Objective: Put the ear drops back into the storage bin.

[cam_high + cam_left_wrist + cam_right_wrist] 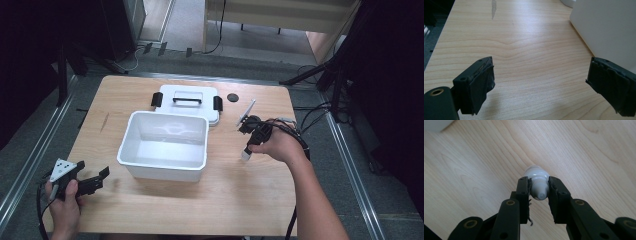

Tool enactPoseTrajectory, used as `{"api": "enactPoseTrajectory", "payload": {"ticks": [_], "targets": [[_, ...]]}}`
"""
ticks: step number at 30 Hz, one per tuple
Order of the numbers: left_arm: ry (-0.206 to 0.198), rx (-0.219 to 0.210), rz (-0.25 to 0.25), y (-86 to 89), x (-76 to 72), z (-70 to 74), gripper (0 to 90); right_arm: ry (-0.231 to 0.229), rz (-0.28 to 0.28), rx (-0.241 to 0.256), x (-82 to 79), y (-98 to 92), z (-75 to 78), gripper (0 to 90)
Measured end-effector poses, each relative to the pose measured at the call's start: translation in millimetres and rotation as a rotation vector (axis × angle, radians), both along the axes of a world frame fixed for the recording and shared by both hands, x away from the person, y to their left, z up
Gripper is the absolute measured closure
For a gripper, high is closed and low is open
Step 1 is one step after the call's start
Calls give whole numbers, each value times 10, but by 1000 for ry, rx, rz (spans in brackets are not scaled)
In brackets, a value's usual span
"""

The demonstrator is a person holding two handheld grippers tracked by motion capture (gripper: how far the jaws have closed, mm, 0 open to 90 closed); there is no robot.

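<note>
Small white bottle clamped in right gripper, right of the open white box.

Bottle held upright above the counter, cap uppermost; box lies leftward. Left gripper is held apart, empty, beside the box's near-left corner.

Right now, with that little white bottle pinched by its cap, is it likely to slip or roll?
The little white bottle looks round and smooth, so it would probably roll if dropped. The right hand-held gripper pinches only its narrow cap, so it might swivel. It seems light.

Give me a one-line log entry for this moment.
right gripper: shut on small white bottle, over table | left gripper: open, idle beside white bin | lid: off, behind bin
</note>
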State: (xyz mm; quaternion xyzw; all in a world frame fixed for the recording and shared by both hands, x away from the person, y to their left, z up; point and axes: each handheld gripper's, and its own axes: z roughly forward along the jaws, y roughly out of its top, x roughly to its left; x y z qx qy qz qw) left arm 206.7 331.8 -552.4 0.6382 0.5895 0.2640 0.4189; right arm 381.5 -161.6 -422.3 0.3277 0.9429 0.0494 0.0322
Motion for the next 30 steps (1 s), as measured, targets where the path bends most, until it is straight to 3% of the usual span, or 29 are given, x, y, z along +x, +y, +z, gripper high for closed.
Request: {"api": "enactPoseTrajectory", "payload": {"ticks": [17, 25, 30], "targets": [[-3, -1, -2, 1, 1, 0, 79, -71, 27, 17, 11, 318, 752, 722], [-3, -2, -7, 5, -3, 1, 79, -83, 60, 18, 24, 509, 959, 722], [-29, 10, -18, 2, -20, 7, 78, -87, 82, 11, 30, 648, 1038, 722]]}}
